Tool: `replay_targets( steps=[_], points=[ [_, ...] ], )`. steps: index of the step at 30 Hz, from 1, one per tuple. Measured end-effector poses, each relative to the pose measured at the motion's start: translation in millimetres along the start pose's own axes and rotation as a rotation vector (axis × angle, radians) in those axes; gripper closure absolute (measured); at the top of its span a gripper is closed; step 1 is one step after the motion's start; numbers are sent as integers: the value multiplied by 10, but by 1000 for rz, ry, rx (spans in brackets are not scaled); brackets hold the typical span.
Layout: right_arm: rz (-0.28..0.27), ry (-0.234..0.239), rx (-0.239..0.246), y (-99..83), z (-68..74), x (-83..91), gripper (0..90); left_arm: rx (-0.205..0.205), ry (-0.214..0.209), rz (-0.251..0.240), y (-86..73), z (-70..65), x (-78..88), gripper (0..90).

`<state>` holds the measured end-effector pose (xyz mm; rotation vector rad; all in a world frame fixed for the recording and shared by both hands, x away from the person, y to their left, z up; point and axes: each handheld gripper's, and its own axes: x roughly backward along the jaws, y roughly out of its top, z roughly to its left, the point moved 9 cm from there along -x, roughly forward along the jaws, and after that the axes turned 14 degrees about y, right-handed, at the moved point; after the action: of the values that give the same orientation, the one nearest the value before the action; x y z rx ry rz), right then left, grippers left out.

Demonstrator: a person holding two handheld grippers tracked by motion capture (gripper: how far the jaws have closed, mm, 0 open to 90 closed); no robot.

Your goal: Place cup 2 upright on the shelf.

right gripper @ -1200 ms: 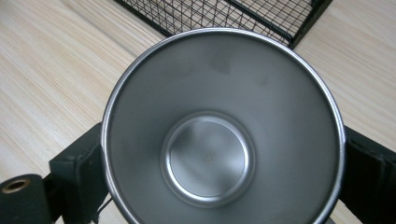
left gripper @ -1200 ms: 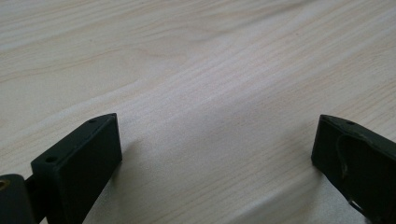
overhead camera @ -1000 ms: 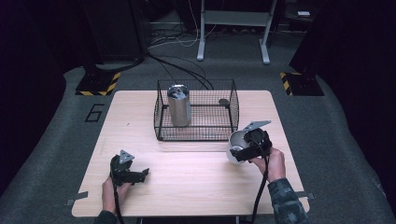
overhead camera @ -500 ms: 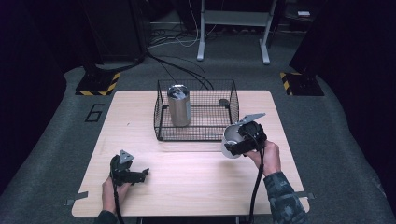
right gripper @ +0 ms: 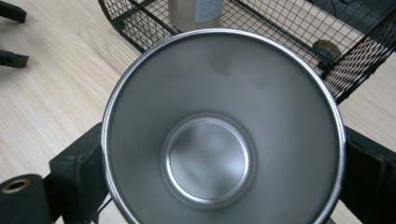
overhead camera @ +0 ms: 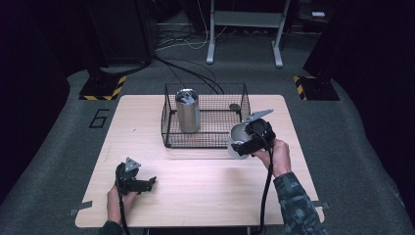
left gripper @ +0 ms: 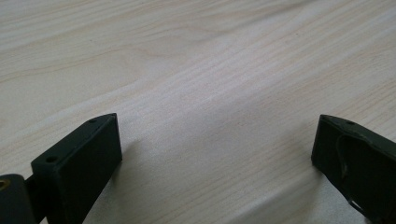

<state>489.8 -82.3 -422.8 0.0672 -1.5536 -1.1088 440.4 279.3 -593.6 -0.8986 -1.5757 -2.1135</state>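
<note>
My right gripper (overhead camera: 243,145) is shut on a steel cup (overhead camera: 237,141) and holds it in the air by the front right corner of the black wire basket (overhead camera: 169,132). In the right gripper view the cup (right gripper: 219,135) opens toward the camera, empty, with a black jaw on each side. A taller steel tumbler (overhead camera: 187,110) stands upright in the basket's left half. My left gripper (overhead camera: 147,183) rests low on the table near its front left, jaws wide apart. In the left gripper view its fingers (left gripper: 81,163) frame bare wood.
A small dark round thing (overhead camera: 234,106) lies in the basket's back right corner. The light wooden table (overhead camera: 205,191) ends at the front just below my left hand. Beyond the table are a metal stand (overhead camera: 244,29), cables and hazard-striped bases (overhead camera: 103,88).
My right gripper has carried the cup up and to the left, from the table's right side to the basket's front right corner. The left gripper has stayed put.
</note>
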Motion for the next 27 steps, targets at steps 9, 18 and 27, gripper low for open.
replay_targets(
  steps=[9, 18, 27],
  points=[
    [-9, 4, 21, 208, 14, 32, 61, -1, 0, 0, 0, 0, 0, 15],
    [-23, 9, 48, 428, 6, 46, 61, -2, 0, 0, -1, 0, 1, 15],
    [-24, 4, 81, 639, -36, 21, 61, 1, -1, -2, -1, -3, 2, 15]
  ],
)
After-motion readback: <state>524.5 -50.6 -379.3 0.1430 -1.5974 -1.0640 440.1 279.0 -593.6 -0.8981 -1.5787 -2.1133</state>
